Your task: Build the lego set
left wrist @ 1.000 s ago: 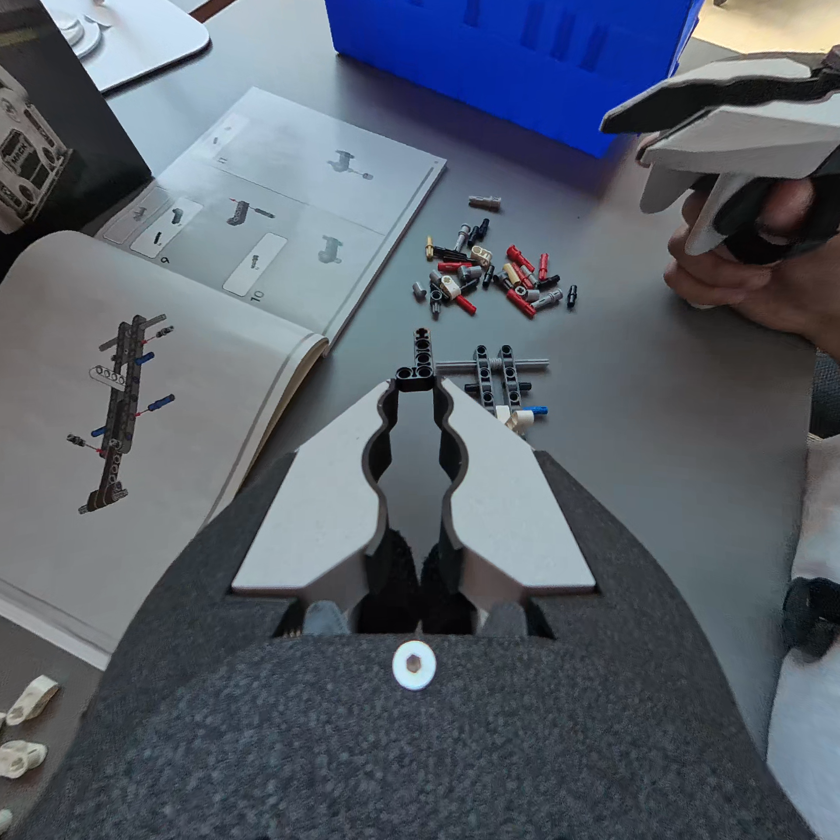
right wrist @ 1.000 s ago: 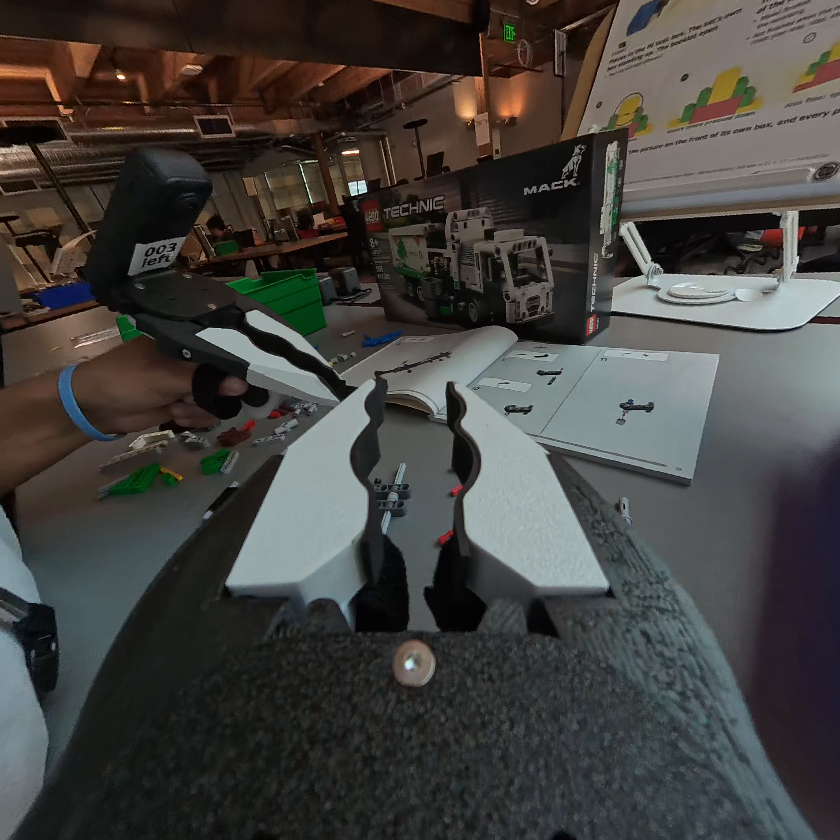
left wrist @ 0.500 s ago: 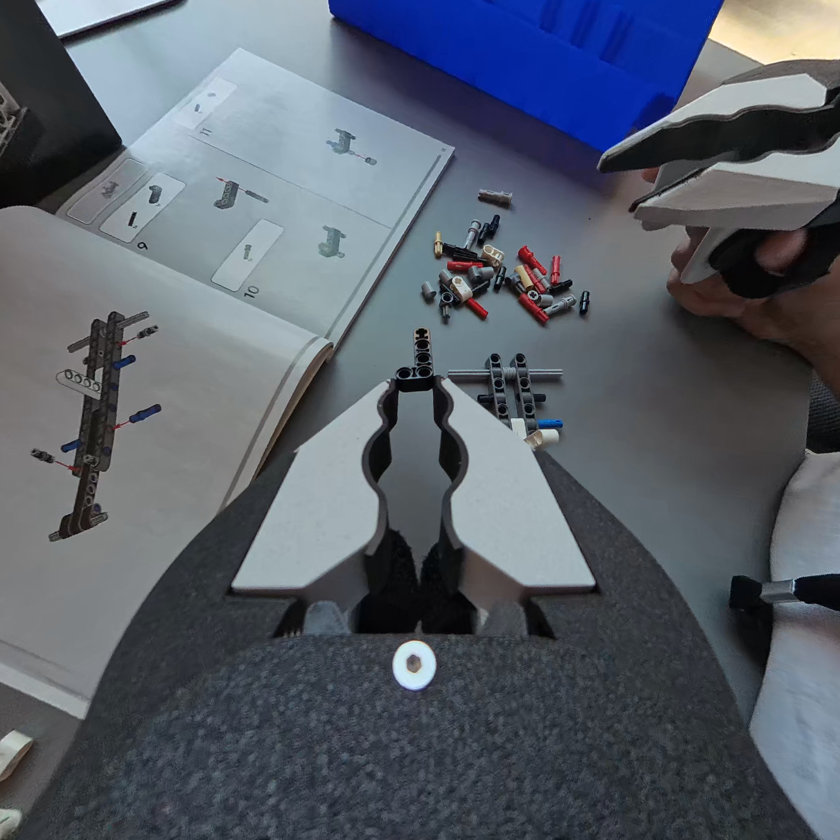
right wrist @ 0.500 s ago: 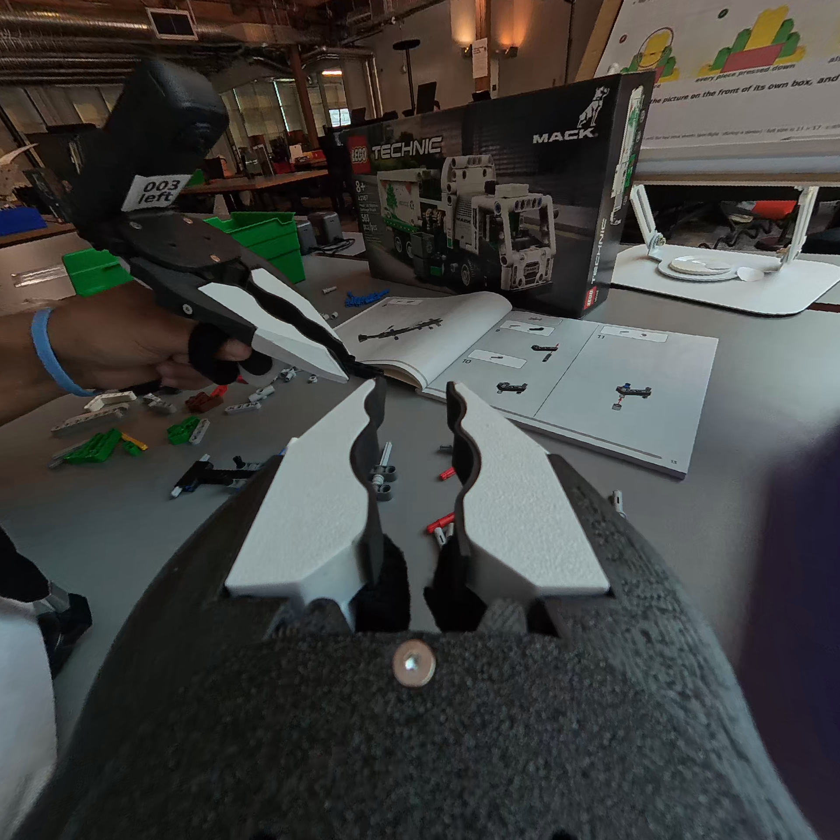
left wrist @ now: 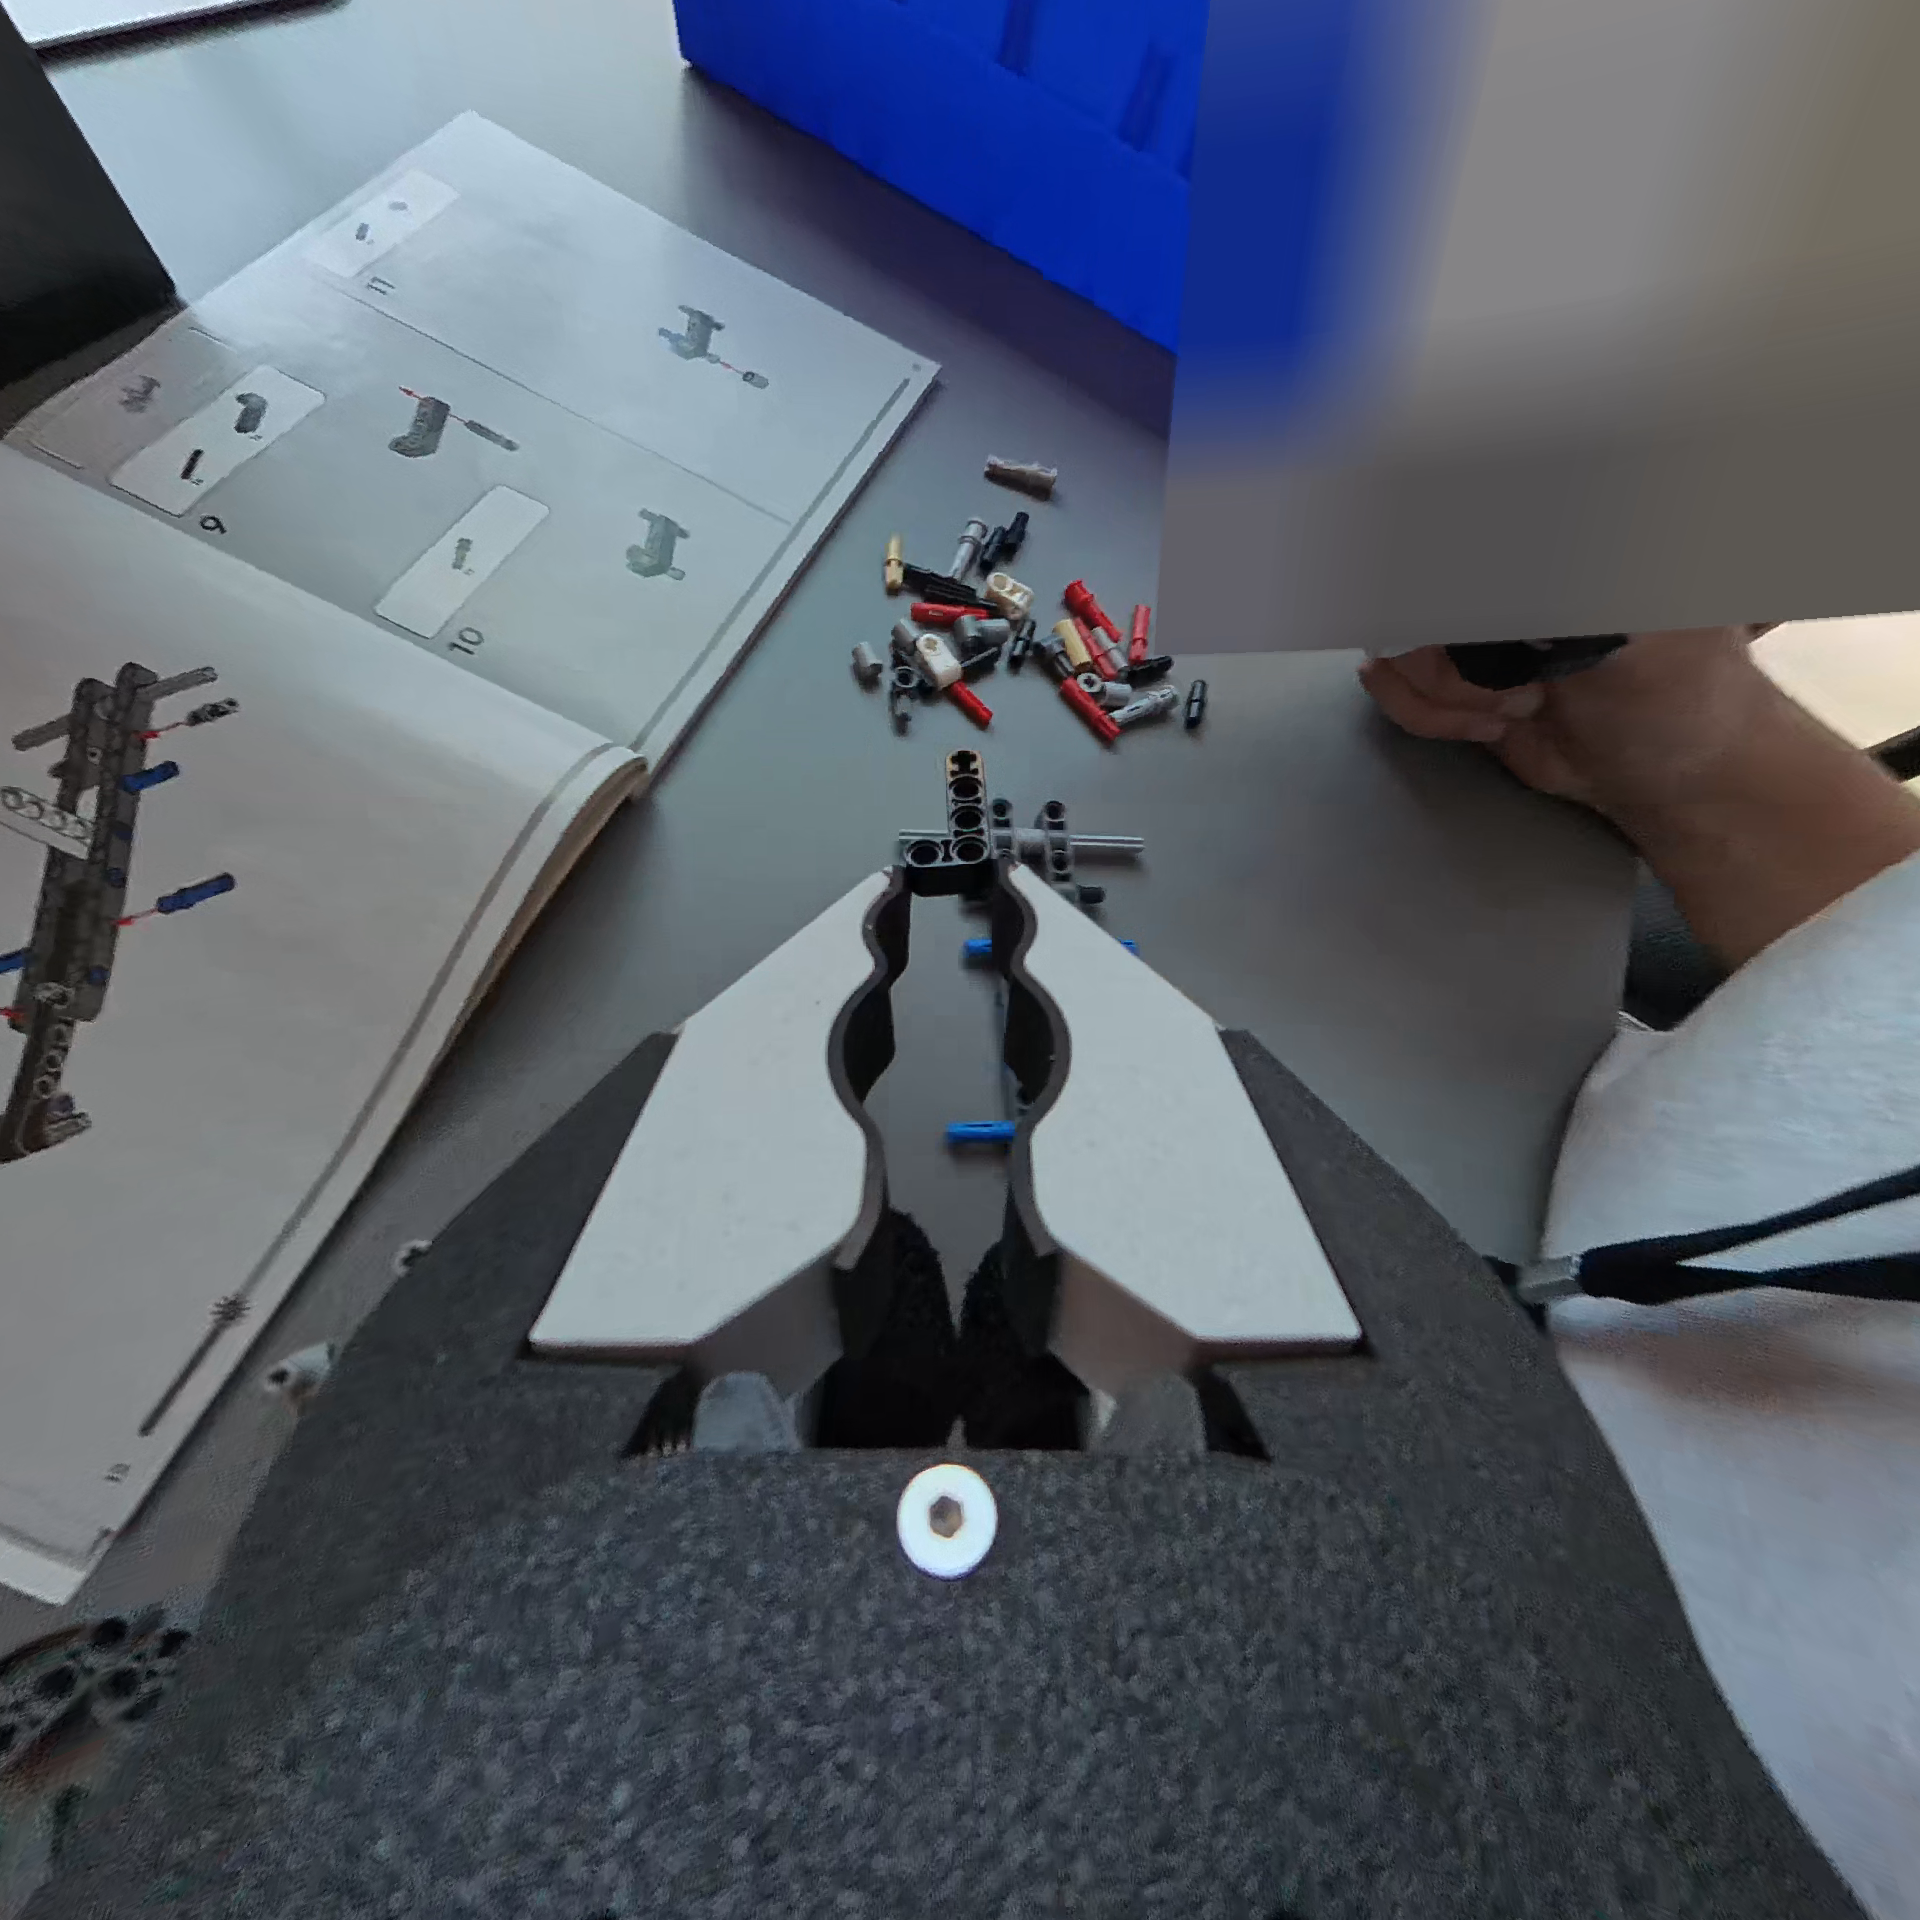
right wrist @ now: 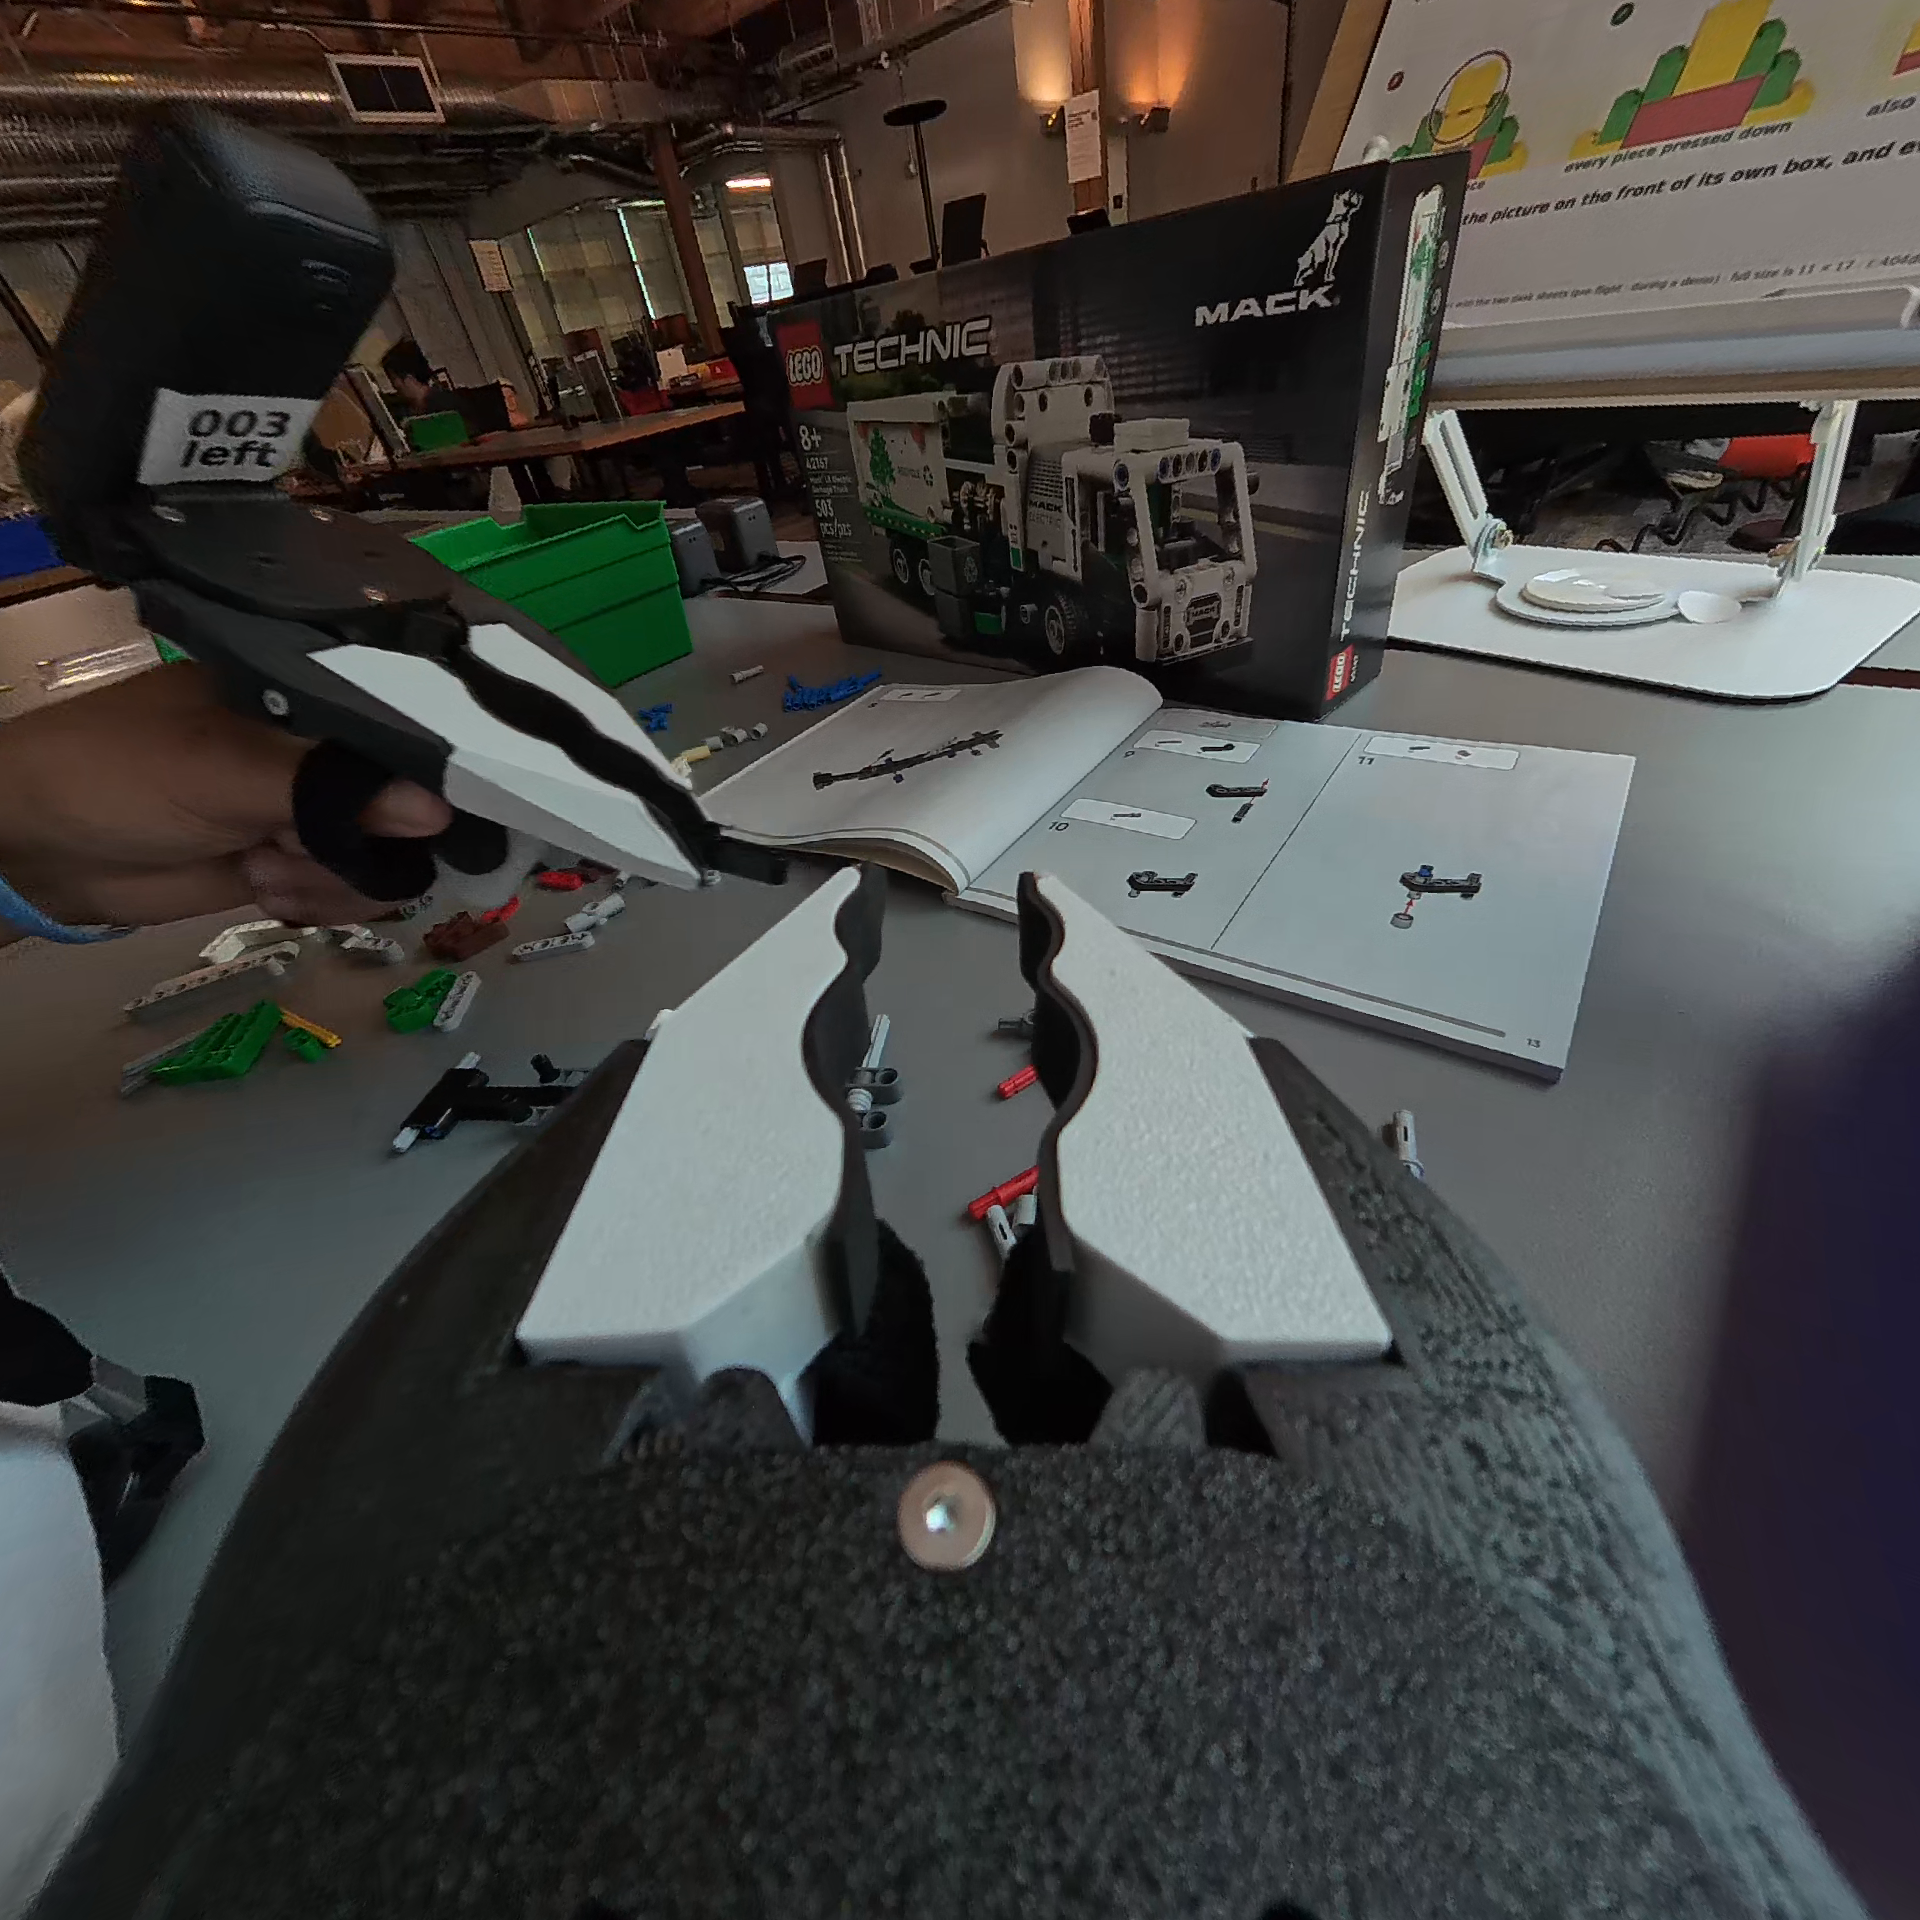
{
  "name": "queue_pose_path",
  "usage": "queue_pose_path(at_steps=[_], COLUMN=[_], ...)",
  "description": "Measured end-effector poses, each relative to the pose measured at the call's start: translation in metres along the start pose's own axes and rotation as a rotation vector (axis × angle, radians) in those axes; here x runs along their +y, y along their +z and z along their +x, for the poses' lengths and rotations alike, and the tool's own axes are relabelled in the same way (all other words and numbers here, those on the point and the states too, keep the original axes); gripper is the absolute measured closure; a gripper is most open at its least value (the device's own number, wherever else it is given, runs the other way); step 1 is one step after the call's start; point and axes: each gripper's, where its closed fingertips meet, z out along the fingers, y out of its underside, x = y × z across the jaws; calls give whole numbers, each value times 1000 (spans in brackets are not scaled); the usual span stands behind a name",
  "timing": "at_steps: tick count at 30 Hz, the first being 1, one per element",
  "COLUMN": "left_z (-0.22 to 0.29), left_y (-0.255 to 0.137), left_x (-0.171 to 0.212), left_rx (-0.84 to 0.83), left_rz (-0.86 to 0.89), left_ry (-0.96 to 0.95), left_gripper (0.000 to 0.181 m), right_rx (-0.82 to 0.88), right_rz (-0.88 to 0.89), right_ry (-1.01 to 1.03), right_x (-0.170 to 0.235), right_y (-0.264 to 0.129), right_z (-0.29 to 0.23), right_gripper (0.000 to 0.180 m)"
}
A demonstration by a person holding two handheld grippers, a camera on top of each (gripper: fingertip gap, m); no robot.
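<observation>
My left gripper (left wrist: 951,878) is shut on a black angled Technic beam (left wrist: 966,805), which sticks out forward from its tips above the table. A grey axle-and-beam assembly (left wrist: 1055,842) lies on the table just behind the beam. It also shows between my right fingers in the right wrist view (right wrist: 873,1091). My right gripper (right wrist: 945,894) is open and empty above the table. The left gripper (right wrist: 707,868) with the black beam (right wrist: 750,860) hangs just to its front left. A pile of small pins (left wrist: 1018,644) lies beyond the assembly.
The open instruction booklet (left wrist: 468,499) lies to the left, and the blue bin (left wrist: 935,135) stands behind. The set's box (right wrist: 1122,468), a green bin (right wrist: 582,571), loose green and white parts (right wrist: 229,1039) and a black sub-assembly (right wrist: 488,1101) are on the grey table. A person's hand (left wrist: 1558,727) rests at the right. One gripper's finger ends stand about 11 cm off the other's.
My left gripper has moved right and forward with the black beam, so the grey assembly now lies right behind its tips. My right gripper has tilted down and stays open.
</observation>
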Motion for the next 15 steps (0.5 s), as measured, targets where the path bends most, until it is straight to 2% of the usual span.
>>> queue_pose_path(at_steps=[3, 7, 15], left_z=[38, 73, 93], left_y=[-10, -3, 16], left_x=[6, 40, 80], left_rx=[70, 80, 13], left_rz=[5, -92, -173], left_ry=[-5, 29, 111], left_gripper=[167, 166, 166], right_rx=[-4, 3, 146], right_rz=[-6, 1, 27], right_ry=[-13, -41, 15], right_x=[1, 0, -2], right_y=[1, -1, -19], right_z=[-2, -4, 18], right_gripper=[155, 156, 156])
